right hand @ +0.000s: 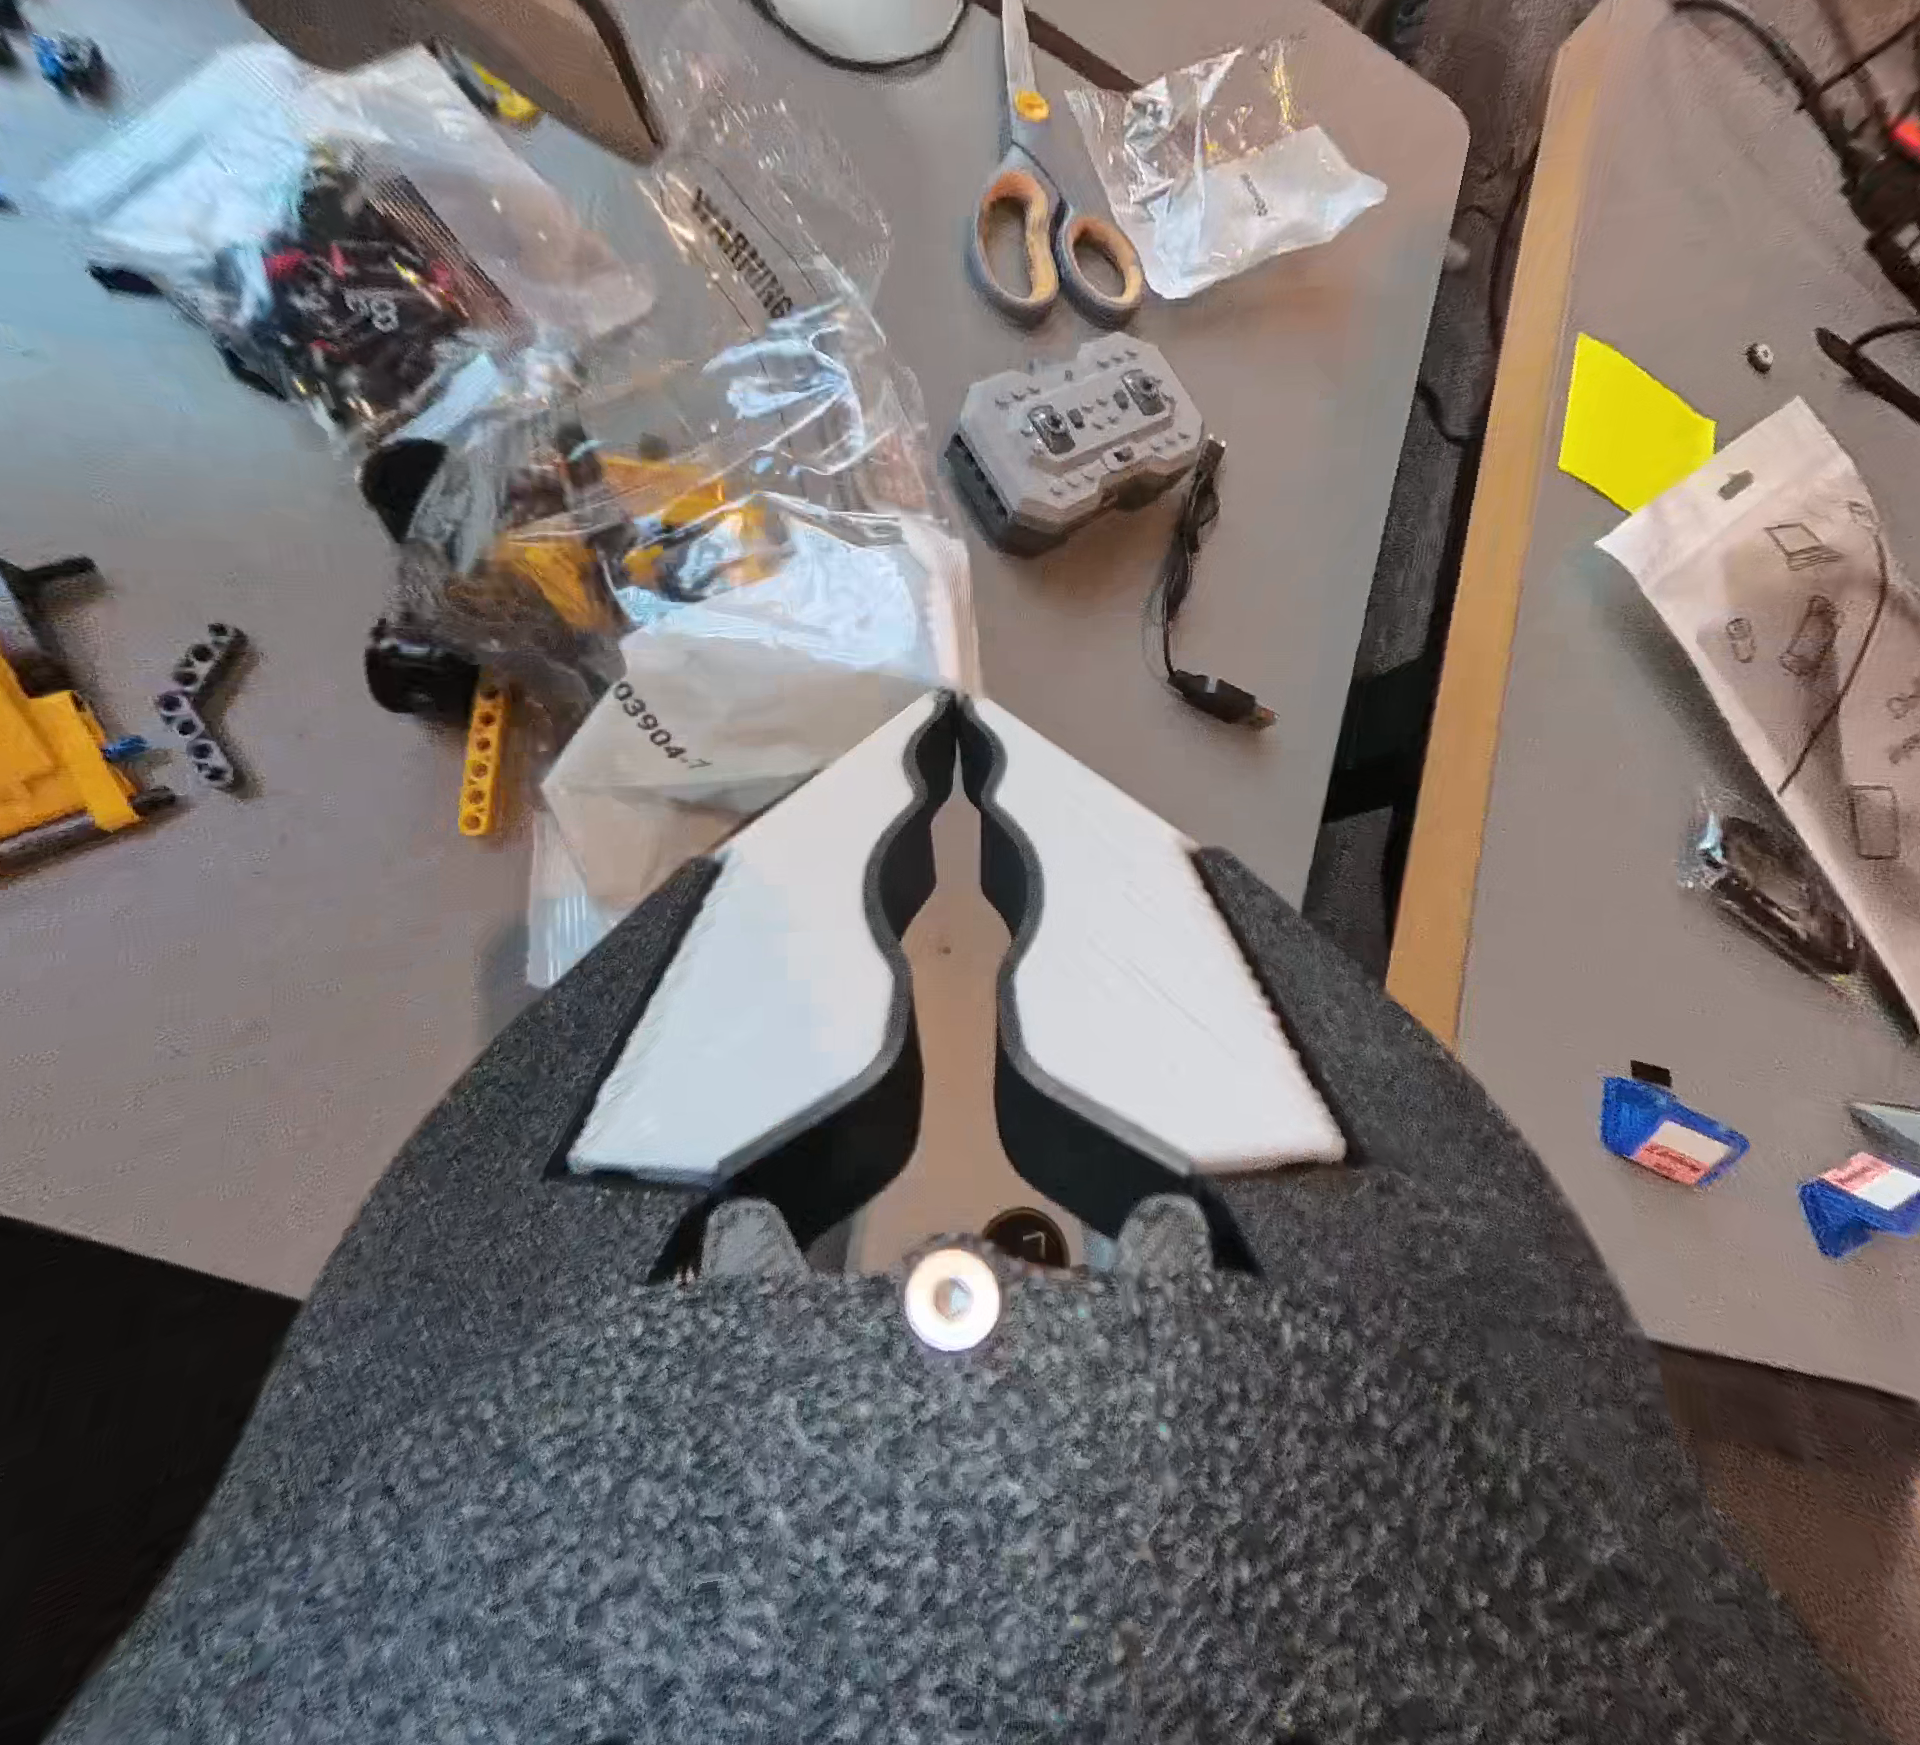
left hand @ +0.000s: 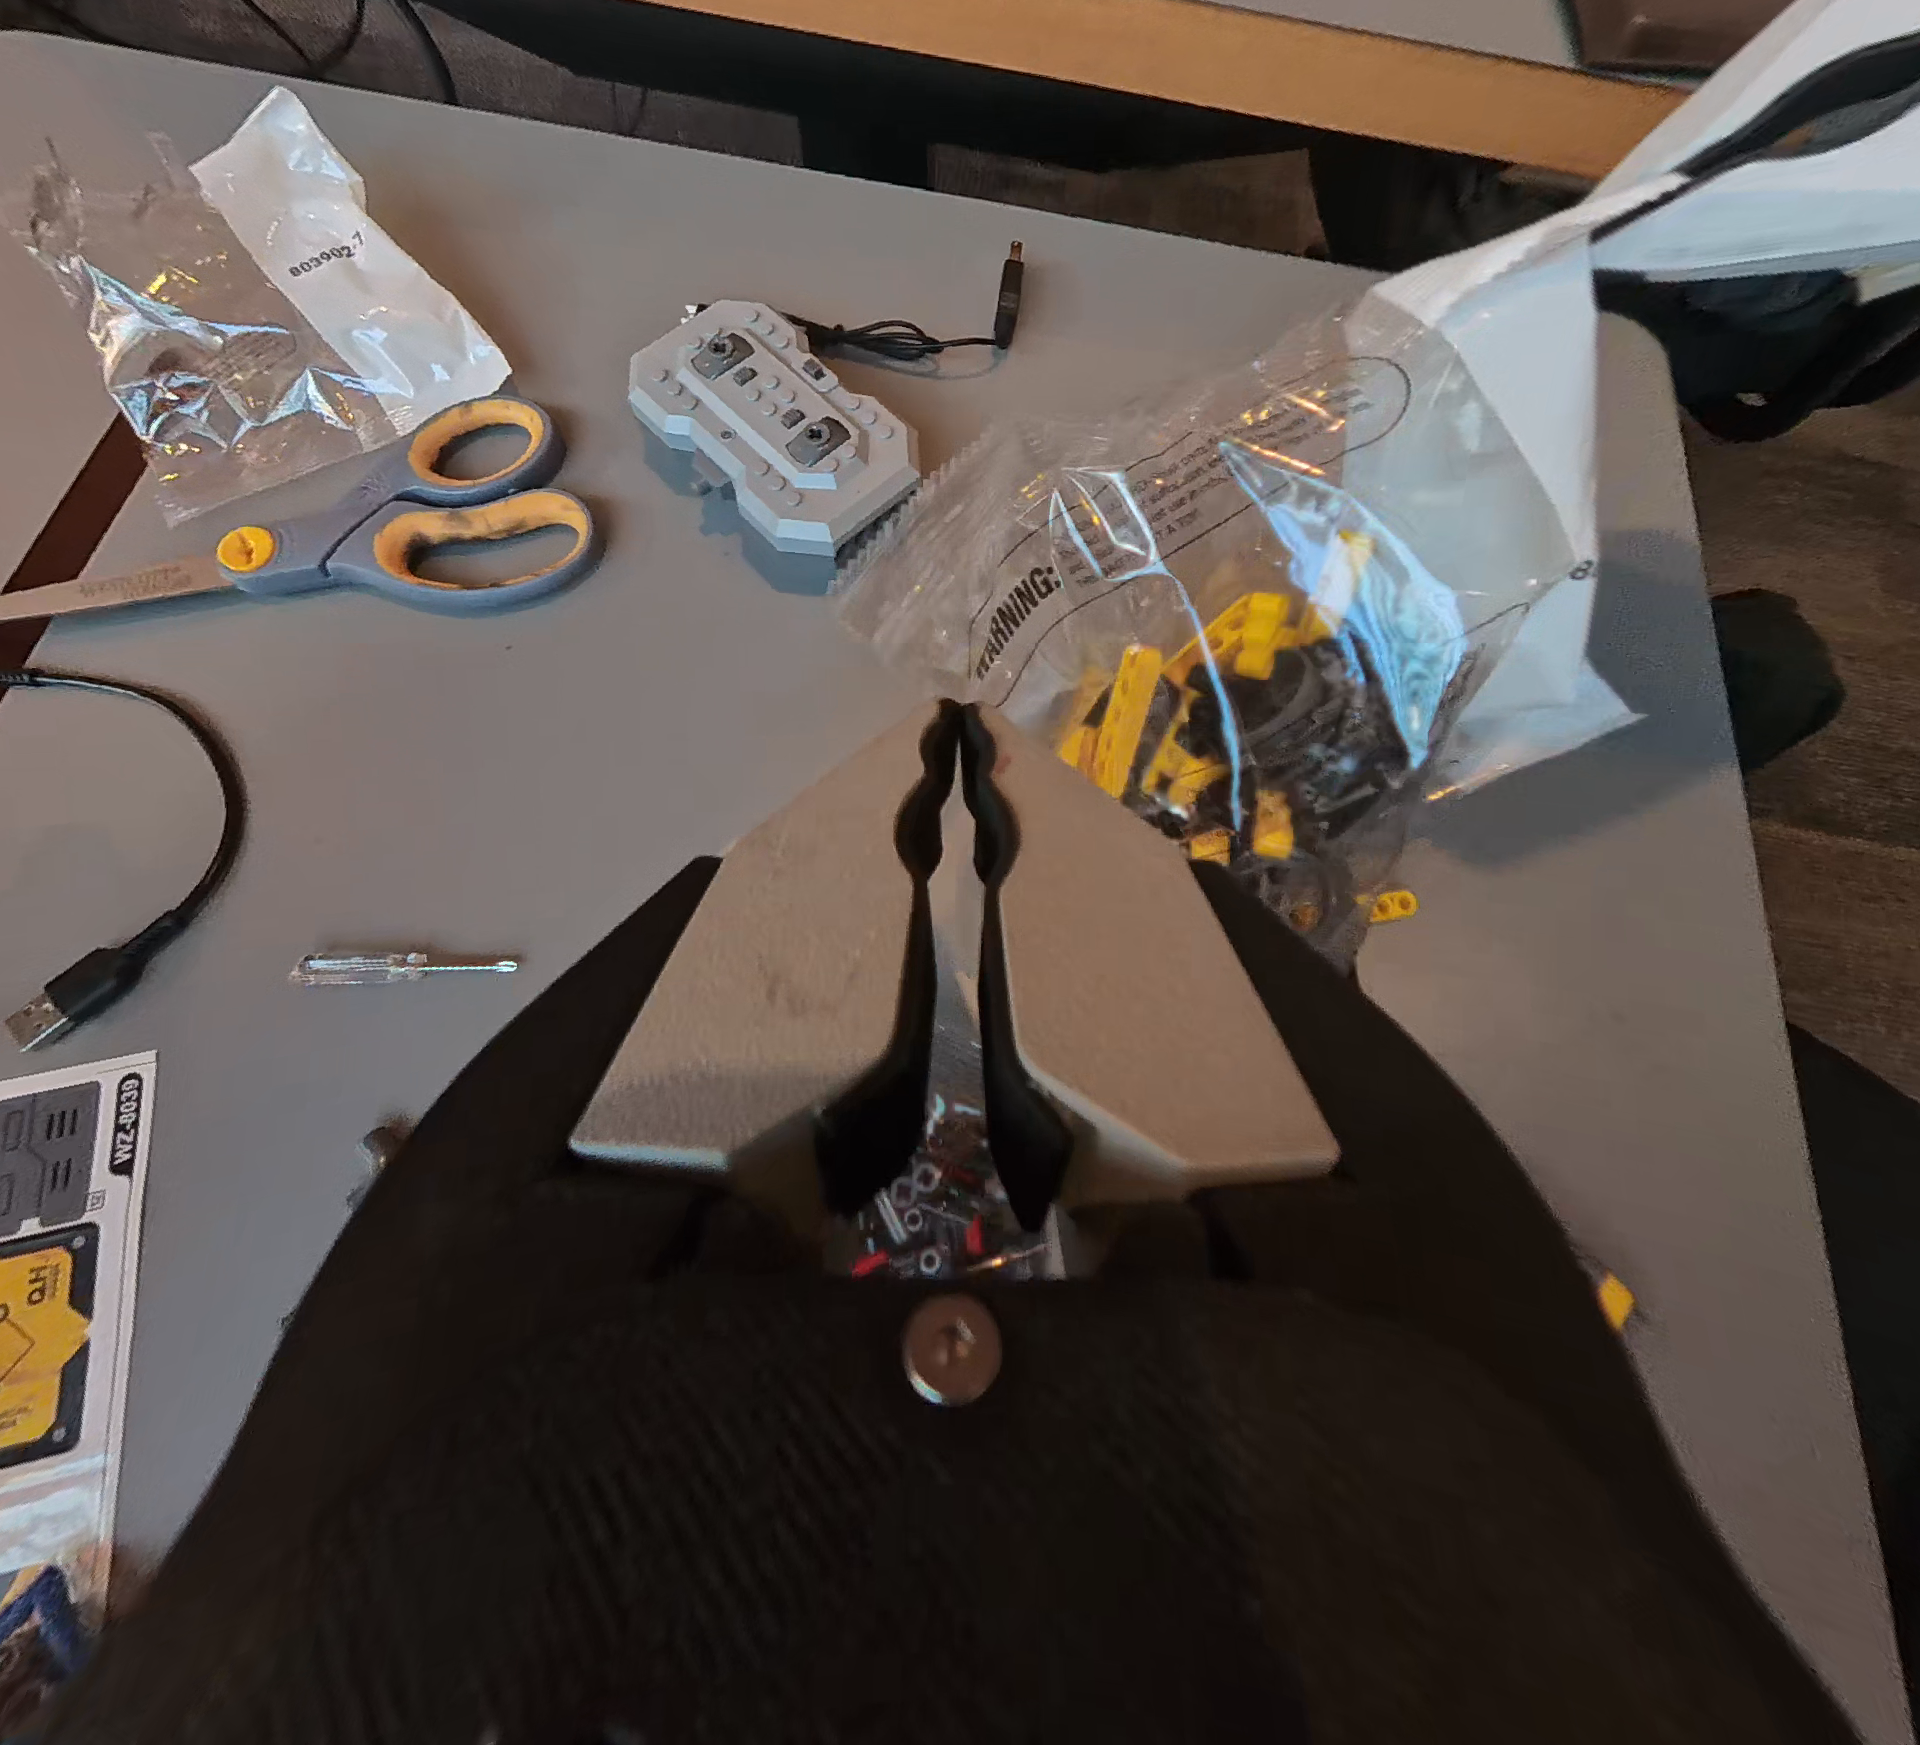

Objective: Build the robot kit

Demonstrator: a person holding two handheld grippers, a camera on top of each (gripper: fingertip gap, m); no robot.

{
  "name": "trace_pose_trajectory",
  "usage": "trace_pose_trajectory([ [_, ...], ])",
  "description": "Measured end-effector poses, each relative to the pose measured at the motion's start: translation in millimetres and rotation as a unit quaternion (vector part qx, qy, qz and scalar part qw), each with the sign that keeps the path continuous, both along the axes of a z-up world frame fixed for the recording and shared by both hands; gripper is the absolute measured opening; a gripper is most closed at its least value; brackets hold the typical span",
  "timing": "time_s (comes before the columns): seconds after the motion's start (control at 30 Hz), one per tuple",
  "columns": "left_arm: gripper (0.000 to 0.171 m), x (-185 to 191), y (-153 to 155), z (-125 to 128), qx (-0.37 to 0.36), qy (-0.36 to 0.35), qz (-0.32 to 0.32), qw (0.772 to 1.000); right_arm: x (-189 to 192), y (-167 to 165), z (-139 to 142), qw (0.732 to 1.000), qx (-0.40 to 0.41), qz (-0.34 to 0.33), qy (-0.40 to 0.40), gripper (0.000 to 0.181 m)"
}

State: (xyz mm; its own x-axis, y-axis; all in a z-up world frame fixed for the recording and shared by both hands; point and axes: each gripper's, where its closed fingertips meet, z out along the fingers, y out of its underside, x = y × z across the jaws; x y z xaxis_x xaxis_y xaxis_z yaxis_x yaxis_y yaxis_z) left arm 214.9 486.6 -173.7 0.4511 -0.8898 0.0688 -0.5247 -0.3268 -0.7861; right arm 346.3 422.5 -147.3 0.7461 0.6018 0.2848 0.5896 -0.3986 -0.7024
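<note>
While the left gripper [left hand: 961, 721] is closing its narrow fingertips on a corner of the clear plastic bag [left hand: 1143, 500] of yellow and black building pieces, the right gripper [right hand: 954, 706] is pinching, tips together, what looks like the bag's white-backed opposite end. The bag is hanging stretched between them, right of centre in the left wrist view, above the grey table [left hand: 623, 760]. Scissors [left hand: 416, 521] and a grey controller block [left hand: 774, 428] are lying left of the bag, and a small screwdriver [left hand: 405, 966] is resting lower left.
</note>
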Motion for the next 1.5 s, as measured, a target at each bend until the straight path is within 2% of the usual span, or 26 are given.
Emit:
trace_pose_trajectory([
  [0.1, 0.0, 2.2, -0.3, 2.5, -0.009, -0.017, 0.003, 1.0, -14.7, -5.4, 24.9, 0.998, 0.02, 0.013, 0.066, 0.0],
  [0.2, 0.0, 1.8, -1.4, 2.2, -0.001, -0.004, -0.004, 1.0, -7.4, -5.5, 14.4, 1.0, 0.013, 0.006, 0.013, 0.0],
  [0.27, 0.0, 2.8, -3.3, 7.8, 0.004, -0.013, -0.008, 1.0, -12.3, -8.9, 28.6, 0.999, 0.033, 0.012, 0.038, 0.0],
  [0.37, 0.0, 2.0, -2.2, 7.2, 0.002, -0.011, -0.006, 1.0, -4.8, -2.5, 14.0, 1.0, 0.016, 0.002, 0.003, 0.0],
  [0.47, 0.0, 4.0, -2.7, 11.6, 0.0, -0.025, -0.005, 1.0, -11.7, -4.6, 39.6, 0.998, 0.04, 0.007, 0.052, 0.0],
  [0.5, 0.0, 4.4, -3.6, 12.9, -0.003, -0.029, -0.006, 1.0, -12.6, -5.4, 39.4, 0.998, 0.033, 0.009, 0.057, 0.0],
  [0.6, 0.0, 1.9, -3.5, 8.9, 0.003, -0.012, -0.007, 1.0, -5.7, -3.6, 18.8, 1.0, 0.026, 0.005, -0.003, 0.0],
  [0.7, 0.0, 1.2, -2.5, 9.2, 0.0, -0.017, -0.005, 1.0, -9.0, -5.6, 25.5, 0.999, 0.024, 0.006, 0.044, 0.0],
  [0.83, 0.0, 2.8, -1.3, 6.2, -0.002, -0.014, -0.003, 1.0, -2.3, -4.5, 13.3, 1.0, 0.022, 0.001, 0.004, 0.0],
  [0.93, 0.0, 5.0, -1.3, 8.8, 0.003, -0.017, -0.006, 1.0, -5.2, -5.3, 23.5, 0.999, 0.025, 0.004, 0.043, 0.0],
  [1.0, 0.0, 5.1, -1.8, 7.7, 0.003, -0.012, -0.007, 1.0, 0.5, -3.5, 12.4, 1.0, 0.023, 0.001, -0.009, 0.0],
  [1.03, 0.0, 5.3, -2.0, 8.0, 0.006, -0.012, -0.008, 1.0, 1.4, -2.7, 15.9, 0.999, 0.035, 0.0, -0.02, 0.0],
  [1.1, 0.0, 5.5, -2.0, 10.1, 0.008, -0.016, -0.009, 1.0, -5.2, -3.7, 30.7, 0.999, 0.041, 0.006, 0.03, 0.0],
  [1.13, 0.0, 5.0, -1.1, 10.8, 0.007, -0.018, -0.007, 1.0, -6.5, -3.0, 29.6, 0.999, 0.031, 0.007, 0.043, 0.0],
  [1.23, 0.0, 3.2, 1.7, 9.1, 0.006, -0.017, 0.0, 1.0, 2.5, 2.1, 14.2, 0.999, 0.034, -0.003, -0.012, 0.0],
  [1.33, 0.0, 4.4, 2.4, 12.5, 0.013, -0.026, 0.001, 1.0, -0.9, 1.5, 32.5, 0.997, 0.048, -0.004, 0.062, 0.0],
  [1.37, 0.0, 4.6, 3.6, 12.5, 0.014, -0.026, 0.004, 1.0, -0.4, 1.6, 27.7, 0.996, 0.038, -0.004, 0.076, 0.0],
  [1.4, 0.0, 3.9, 5.3, 9.9, 0.011, -0.018, 0.01, 1.0, 3.2, 0.3, 14.2, 0.997, 0.018, -0.01, 0.076, 0.003],
  [1.47, 0.0, 3.9, 9.0, 3.2, 0.005, -0.009, 0.021, 1.0, 21.1, -16.3, -20.4, 0.997, -0.03, -0.032, 0.061, 0.049],
  [1.5, 0.0, 4.5, 10.5, 0.6, 0.003, -0.009, 0.025, 1.0, 33.3, -32.6, -29.4, 0.996, -0.033, -0.043, 0.069, 0.052],
])
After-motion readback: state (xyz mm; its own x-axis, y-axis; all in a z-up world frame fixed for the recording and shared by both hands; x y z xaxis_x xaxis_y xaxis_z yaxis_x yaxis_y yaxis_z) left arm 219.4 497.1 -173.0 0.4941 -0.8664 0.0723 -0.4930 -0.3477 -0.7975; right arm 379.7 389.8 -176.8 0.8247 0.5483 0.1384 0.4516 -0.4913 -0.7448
